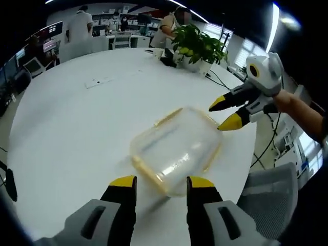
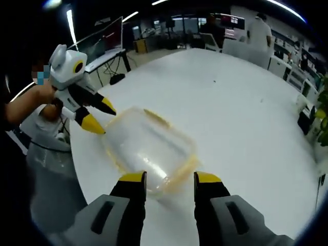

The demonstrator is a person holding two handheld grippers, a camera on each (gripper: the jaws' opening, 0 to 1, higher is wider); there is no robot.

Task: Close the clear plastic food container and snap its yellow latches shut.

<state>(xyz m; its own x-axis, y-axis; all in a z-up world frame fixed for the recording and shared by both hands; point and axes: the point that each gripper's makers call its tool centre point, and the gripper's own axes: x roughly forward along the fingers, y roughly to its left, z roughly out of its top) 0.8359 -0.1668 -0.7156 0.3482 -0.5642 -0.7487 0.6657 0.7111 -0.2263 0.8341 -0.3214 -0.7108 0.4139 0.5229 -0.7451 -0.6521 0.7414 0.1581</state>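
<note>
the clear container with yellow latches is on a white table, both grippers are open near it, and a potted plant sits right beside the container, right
Not quite: the potted plant stands at the table's far edge, well away from the container, as the left gripper view shows. The left gripper and right gripper are open near it.

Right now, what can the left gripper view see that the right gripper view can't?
Left gripper view: a leafy potted plant at the table's far edge, and the right gripper reaching in with open jaws. Right gripper view: the left gripper, jaws open, beside the container, and monitors behind it. Both: the clear container with yellow latches, lying on the white table.
</note>
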